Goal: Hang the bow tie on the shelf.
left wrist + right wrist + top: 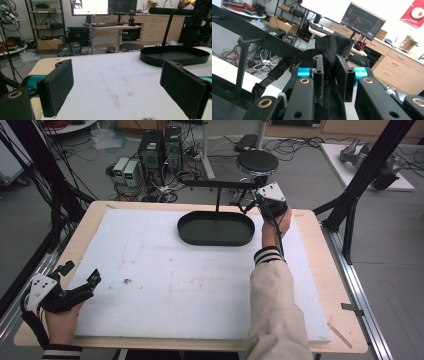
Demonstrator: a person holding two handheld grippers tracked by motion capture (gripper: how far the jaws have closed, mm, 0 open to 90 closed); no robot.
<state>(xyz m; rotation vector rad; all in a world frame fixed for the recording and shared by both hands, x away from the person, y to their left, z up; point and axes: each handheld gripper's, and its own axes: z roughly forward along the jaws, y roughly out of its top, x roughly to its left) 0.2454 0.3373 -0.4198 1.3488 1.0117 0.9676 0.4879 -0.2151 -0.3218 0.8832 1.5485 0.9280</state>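
White foam tabletop [165, 270]; right gripper [329, 75] pinching limp black fabric [334, 45], left gripper [120, 87] spread.

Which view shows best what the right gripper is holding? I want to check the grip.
The right gripper view: the right gripper has its jaws shut on a black fabric piece with a strap. In the high view the gripper sits beyond the black tray, the fabric hard to tell. The left gripper view gives no help with the fabric.
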